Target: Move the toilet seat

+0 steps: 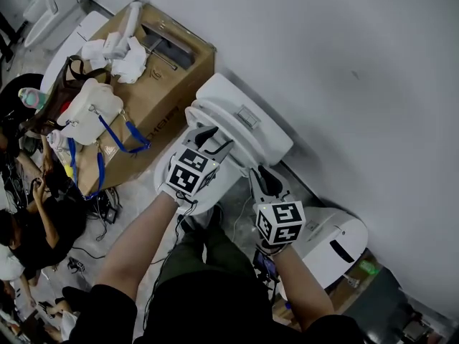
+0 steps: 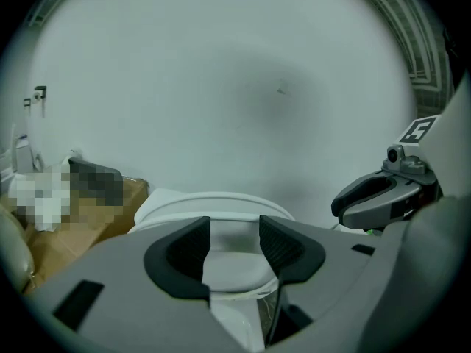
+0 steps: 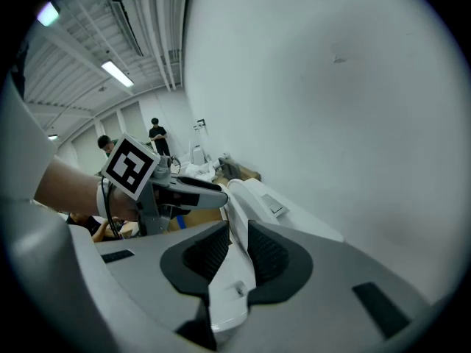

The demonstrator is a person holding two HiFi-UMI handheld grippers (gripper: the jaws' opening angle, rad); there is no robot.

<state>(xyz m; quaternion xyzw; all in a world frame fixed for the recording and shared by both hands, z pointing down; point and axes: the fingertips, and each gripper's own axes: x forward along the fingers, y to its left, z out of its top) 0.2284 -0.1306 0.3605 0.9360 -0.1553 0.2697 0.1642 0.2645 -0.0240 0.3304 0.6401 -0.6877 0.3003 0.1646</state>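
A white toilet stands against the wall, its tank (image 1: pixel 247 117) behind the toilet seat (image 1: pixel 203 113). My right gripper (image 1: pixel 262 176) is at the seat's right side. In the right gripper view its ribbed pads (image 3: pixel 266 254) press from both sides on the seat's white edge (image 3: pixel 237 259), which runs up between them. My left gripper (image 1: pixel 215 140) hovers over the front of the seat. Its jaws stand apart, and the seat rim (image 2: pixel 213 201) shows beyond and between them, untouched as far as I can see. Each gripper sees the other: the right gripper (image 2: pixel 372 197) and the left gripper (image 3: pixel 197 191).
A cardboard box (image 1: pixel 161 95) left of the toilet carries white parts and blue straps. A second white toilet (image 1: pixel 333 239) lies at the right, close to my right arm. The plain wall (image 1: pixel 351 77) is behind. People (image 1: pixel 25 221) sit at the far left among cables on the floor.
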